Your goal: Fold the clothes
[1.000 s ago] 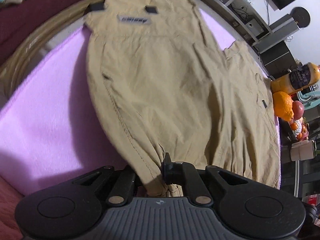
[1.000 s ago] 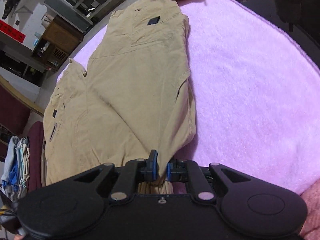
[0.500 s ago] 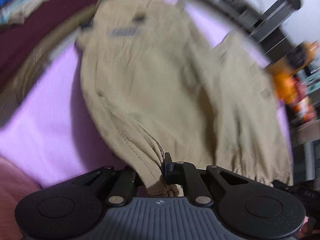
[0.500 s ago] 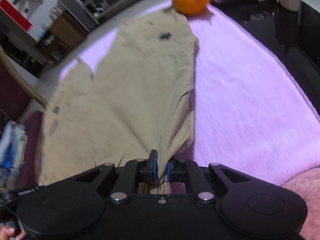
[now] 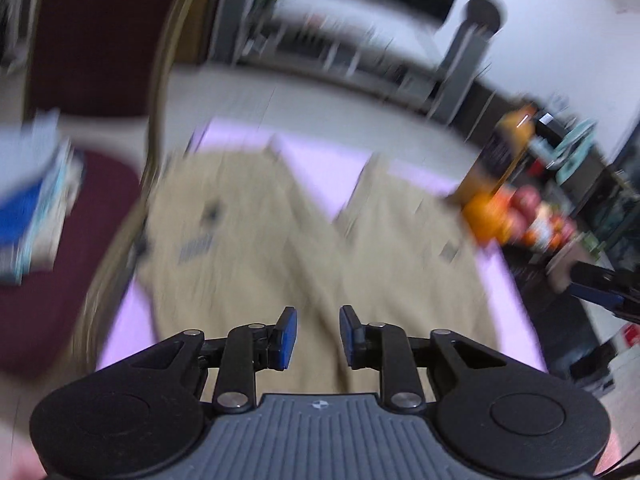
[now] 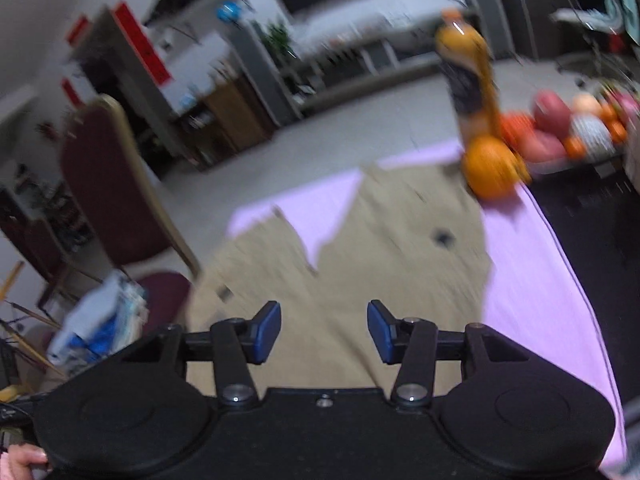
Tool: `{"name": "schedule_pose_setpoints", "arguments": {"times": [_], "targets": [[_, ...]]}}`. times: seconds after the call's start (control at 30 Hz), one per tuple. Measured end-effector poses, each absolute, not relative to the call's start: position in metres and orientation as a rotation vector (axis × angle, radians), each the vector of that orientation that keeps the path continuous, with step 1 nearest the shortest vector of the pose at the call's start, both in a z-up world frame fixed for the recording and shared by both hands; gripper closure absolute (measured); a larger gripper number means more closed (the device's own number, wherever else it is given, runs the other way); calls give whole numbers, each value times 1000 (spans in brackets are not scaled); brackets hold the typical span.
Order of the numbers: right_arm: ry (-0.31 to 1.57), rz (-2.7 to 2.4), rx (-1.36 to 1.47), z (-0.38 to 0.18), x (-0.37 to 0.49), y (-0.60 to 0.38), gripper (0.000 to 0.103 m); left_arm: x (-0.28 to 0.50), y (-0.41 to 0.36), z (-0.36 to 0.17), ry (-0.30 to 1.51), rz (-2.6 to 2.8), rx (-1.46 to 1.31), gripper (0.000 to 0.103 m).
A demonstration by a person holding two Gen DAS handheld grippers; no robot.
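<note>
orange (image 6: pixel 491 172) by juice btl (image 6: pixel 469 80) | fruit pile (image 6: pixel 560 128) | maroon chair (image 6: pixel 108 184) | pink blanket (image 6: pixel 532 280)

left gripper (image 5: pixel 313 336): jaws apart with a narrow gap, just been opening, nothing between the blue pads (image 5: pixel 286 338); tilted downward.
right gripper (image 6: pixel 324 332): jaws set wider apart, just been opening, nothing between its blue pads (image 6: pixel 266 332); also tilted downward.
hand (image 6: pixel 22 463): only the fingers show, at the lower left edge of the right wrist view, beside the gripper's body.
</note>
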State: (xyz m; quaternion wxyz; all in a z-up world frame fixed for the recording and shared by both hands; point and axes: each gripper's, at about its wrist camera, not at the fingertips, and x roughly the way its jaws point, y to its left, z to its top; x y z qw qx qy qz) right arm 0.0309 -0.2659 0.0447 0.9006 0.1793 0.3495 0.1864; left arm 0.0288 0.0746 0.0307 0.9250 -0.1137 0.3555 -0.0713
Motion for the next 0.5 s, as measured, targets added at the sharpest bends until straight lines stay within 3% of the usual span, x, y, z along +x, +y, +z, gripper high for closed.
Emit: {"name": "schedule_pose_setpoints", "arguments": {"times": [0.1,0.13,0.17,0.2,0.27,0.5], "targets": [[646,433,414,60,54,-259,61,54,68,39,699,-178,-204,79],[632,447,433,59,64,-258,67,65,66,33,704,-186,-191,80],[633,455,458,52,75,-258,81,76,64,25,715,-195,-180,80],[636,461,481,44,86,-258,85,88,62,14,731,-204,-170,81],[667,453,510,15,108,-260,85,107,60,-17,782,-222,-155,91],[951,335,675,-124,143,-283,82,129,57,-118,931,-275,-277,96]]}}
